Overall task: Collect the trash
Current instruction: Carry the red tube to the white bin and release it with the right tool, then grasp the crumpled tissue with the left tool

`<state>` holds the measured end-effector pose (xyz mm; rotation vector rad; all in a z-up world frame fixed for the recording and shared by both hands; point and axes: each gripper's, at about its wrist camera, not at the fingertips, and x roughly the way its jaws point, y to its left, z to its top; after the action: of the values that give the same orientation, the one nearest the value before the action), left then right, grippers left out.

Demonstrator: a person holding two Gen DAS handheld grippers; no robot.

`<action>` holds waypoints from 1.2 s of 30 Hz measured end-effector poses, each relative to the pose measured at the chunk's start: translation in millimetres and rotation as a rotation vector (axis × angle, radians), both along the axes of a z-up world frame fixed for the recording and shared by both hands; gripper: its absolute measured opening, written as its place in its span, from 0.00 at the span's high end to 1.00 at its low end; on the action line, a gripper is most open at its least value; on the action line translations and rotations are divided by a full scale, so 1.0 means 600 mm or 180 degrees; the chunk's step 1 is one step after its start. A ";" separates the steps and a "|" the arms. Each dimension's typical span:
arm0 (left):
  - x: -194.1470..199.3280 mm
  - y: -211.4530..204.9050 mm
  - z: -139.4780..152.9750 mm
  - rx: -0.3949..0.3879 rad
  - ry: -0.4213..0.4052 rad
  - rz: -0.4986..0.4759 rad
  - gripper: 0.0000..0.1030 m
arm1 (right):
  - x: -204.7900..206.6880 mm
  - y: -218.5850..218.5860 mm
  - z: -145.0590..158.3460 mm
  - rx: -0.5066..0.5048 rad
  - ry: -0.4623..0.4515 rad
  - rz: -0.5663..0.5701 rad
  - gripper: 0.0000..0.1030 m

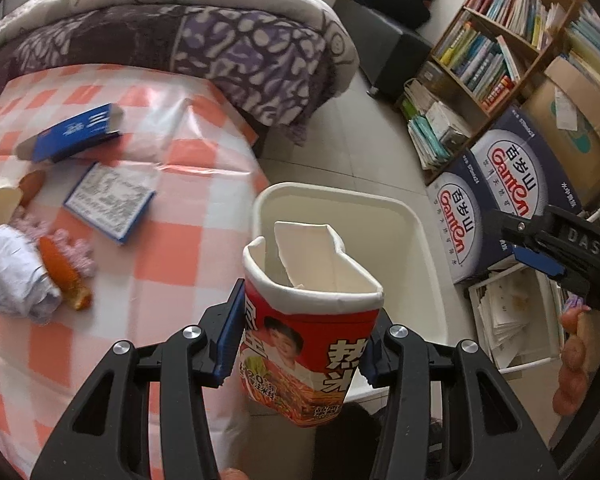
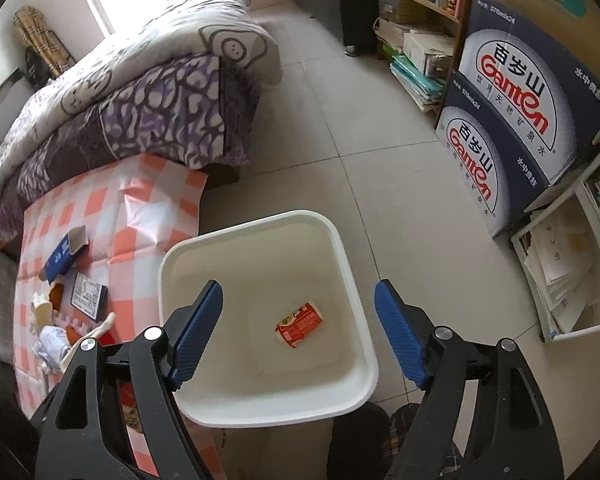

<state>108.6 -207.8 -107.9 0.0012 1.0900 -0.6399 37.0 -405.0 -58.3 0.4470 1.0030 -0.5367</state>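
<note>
My left gripper point(image 1: 296, 344) is shut on a squashed red instant-noodle cup point(image 1: 308, 336) and holds it upright over the near rim of the white trash bin point(image 1: 420, 232). My right gripper point(image 2: 298, 332) is open and empty above the same bin point(image 2: 352, 256), which has one red wrapper point(image 2: 300, 323) on its bottom. More trash lies on the checked table cloth point(image 1: 172, 248): a blue box point(image 1: 74, 132), a printed blue-edged carton point(image 1: 110, 202), a crumpled white paper point(image 1: 14, 276) and orange peel point(image 1: 64, 276). The right gripper also shows at the right edge of the left wrist view point(image 1: 540, 256).
A bed with a purple and white quilt point(image 1: 188, 32) stands behind the table. Ganten water cartons point(image 2: 512, 120), a bookshelf point(image 1: 496, 48) and a white rack of papers point(image 2: 560, 272) line the right side. Tiled floor point(image 2: 340, 128) lies between.
</note>
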 end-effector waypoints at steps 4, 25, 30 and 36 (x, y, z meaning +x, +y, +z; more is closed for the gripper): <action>0.010 -0.033 0.006 -0.0084 0.0009 -0.0084 0.47 | -0.003 -0.009 0.006 0.0036 -0.0067 -0.0078 0.25; 0.049 0.090 0.015 0.0609 -0.0508 0.0374 0.15 | 0.065 0.098 0.014 0.0253 -0.0409 0.0197 0.07; 0.081 0.175 0.020 0.0837 -0.0490 0.0707 0.15 | 0.094 0.148 0.002 0.0237 -0.0317 0.0369 0.07; 0.125 0.284 0.005 0.1378 -0.0214 0.0851 0.15 | 0.130 0.213 -0.020 0.0265 -0.0194 0.0600 0.07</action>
<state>183.6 -37.5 -105.0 0.2452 1.1218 -0.1556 115.0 -277.1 -70.1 0.4349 0.9996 -0.3115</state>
